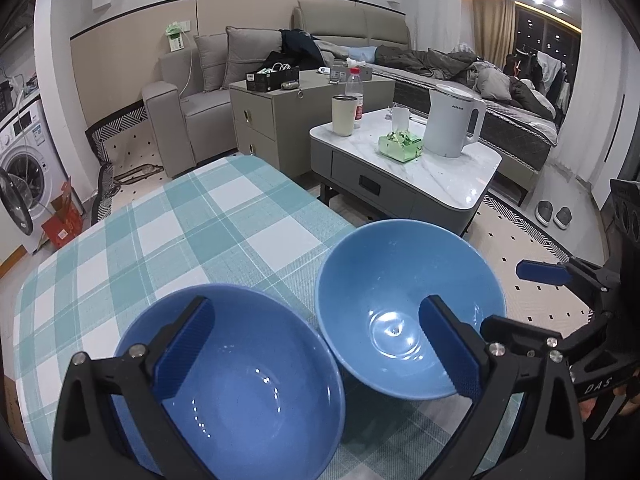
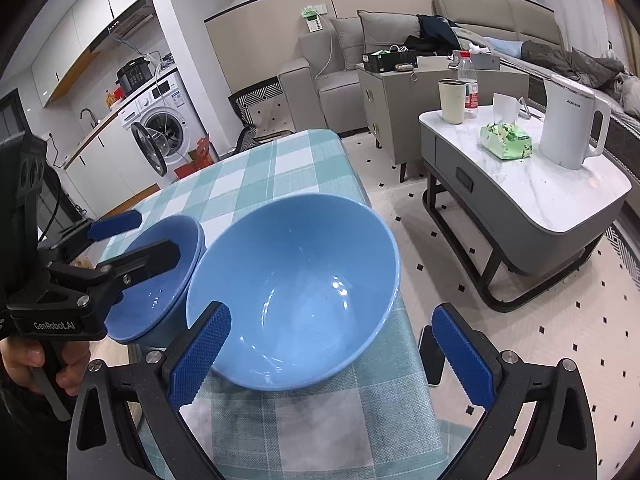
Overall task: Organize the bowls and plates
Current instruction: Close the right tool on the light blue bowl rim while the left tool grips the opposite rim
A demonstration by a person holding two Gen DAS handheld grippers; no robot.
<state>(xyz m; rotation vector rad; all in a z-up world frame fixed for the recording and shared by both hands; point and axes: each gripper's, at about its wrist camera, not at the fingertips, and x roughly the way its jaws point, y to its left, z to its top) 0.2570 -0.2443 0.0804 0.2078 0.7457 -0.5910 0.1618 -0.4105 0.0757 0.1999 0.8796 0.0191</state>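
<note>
Two blue bowls sit side by side on the checked tablecloth (image 1: 168, 240). The darker bowl (image 1: 248, 392) is on the left; it also shows in the right wrist view (image 2: 160, 288). The lighter bowl (image 1: 400, 300) is on the right, near the table's right edge, and fills the middle of the right wrist view (image 2: 300, 288). My left gripper (image 1: 316, 352) is open above both bowls, one finger over each. My right gripper (image 2: 332, 360) is open, its fingers straddling the lighter bowl's near rim; it also shows in the left wrist view (image 1: 544, 272).
A marble-topped coffee table (image 1: 440, 176) stands to the right, bearing a white kettle (image 1: 452, 120), a tissue pack (image 1: 400, 146), a cup and a bottle. A sofa, a cabinet and a washing machine (image 2: 164, 124) stand behind. The tablecloth (image 2: 280, 168) stretches away beyond the bowls.
</note>
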